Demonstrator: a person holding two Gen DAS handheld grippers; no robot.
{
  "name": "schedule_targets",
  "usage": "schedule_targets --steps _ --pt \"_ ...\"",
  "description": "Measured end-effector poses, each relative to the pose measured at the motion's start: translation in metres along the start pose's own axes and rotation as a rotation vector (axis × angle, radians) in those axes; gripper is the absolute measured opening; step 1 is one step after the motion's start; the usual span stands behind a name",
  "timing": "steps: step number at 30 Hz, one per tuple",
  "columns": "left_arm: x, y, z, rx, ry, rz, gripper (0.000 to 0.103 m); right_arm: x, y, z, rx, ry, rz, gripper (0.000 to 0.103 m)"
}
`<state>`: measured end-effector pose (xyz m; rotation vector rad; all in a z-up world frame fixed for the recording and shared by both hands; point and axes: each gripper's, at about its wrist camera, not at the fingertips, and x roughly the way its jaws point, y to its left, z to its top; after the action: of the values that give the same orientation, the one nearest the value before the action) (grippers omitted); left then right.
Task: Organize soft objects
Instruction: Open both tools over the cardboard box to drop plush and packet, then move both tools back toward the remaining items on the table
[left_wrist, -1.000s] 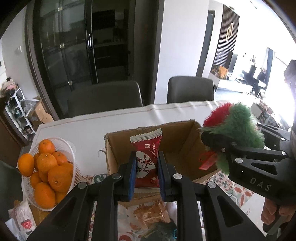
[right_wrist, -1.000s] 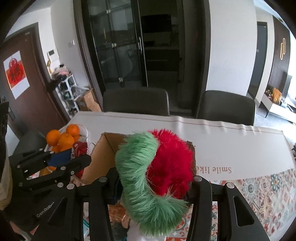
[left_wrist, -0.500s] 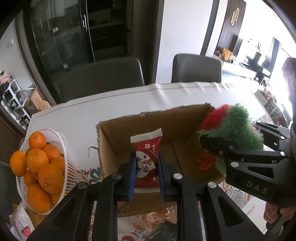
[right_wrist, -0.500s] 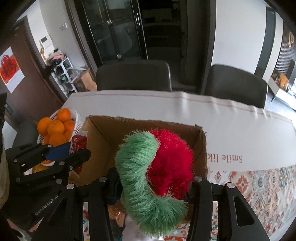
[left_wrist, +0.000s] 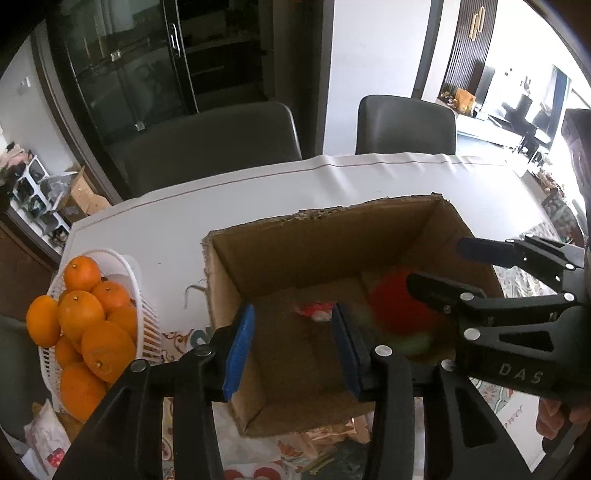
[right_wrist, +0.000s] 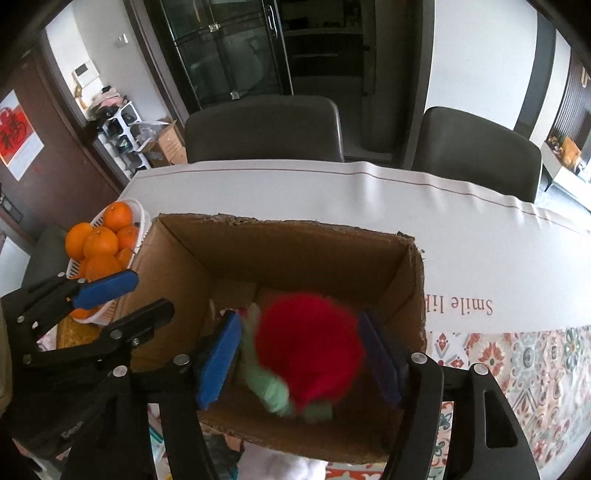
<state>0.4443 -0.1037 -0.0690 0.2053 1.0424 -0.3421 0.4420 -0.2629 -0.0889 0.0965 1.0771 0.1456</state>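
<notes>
the left gripper has its jaws spread apart and empty above the near end of the cardboard box. the right gripper also has its jaws apart, with the red and green plush toy blurred between them and, it seems, free of both pads, inside the box toward its right side. in the left wrist view the red snack packet shows as a small blurred patch on the box floor, left of the toy. the box stands open-topped with ragged rims at the near edge of the counter, on a white cloth printed "smile li…", read upside down from the right wrist. "das" is moulded on the right gripper's body, seen from the left. at the counter's left edge, just beside the box, a white basket is heaped with oranges.
</notes>
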Motion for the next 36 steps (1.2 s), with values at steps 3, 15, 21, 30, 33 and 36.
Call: schedule_targets --steps 3,15,21,30,33,36 --pt "-0.009 0.003 -0.004 -0.003 -0.013 0.028 0.048 -0.006 0.003 -0.001 -0.004 -0.012 -0.025 0.069" --pt "-0.053 0.011 -0.030 0.000 -0.084 0.105 0.053 -0.054 0.020 -0.019 -0.018 -0.131 -0.104 0.069" --pt "-0.074 0.016 -0.053 -0.004 -0.099 0.130 0.054 -0.074 0.042 -0.037 -0.040 -0.165 -0.112 0.069" --pt "-0.093 0.030 -0.088 -0.028 -0.089 0.111 0.054 -0.089 0.071 -0.068 -0.058 -0.174 -0.082 0.069" --pt "-0.096 0.031 -0.100 -0.035 -0.082 0.115 0.054 -0.092 0.079 -0.080 -0.058 -0.177 -0.079 0.069" --pt "-0.099 0.032 -0.112 -0.040 -0.080 0.115 0.054 -0.091 0.084 -0.091 -0.056 -0.168 -0.064 0.069"
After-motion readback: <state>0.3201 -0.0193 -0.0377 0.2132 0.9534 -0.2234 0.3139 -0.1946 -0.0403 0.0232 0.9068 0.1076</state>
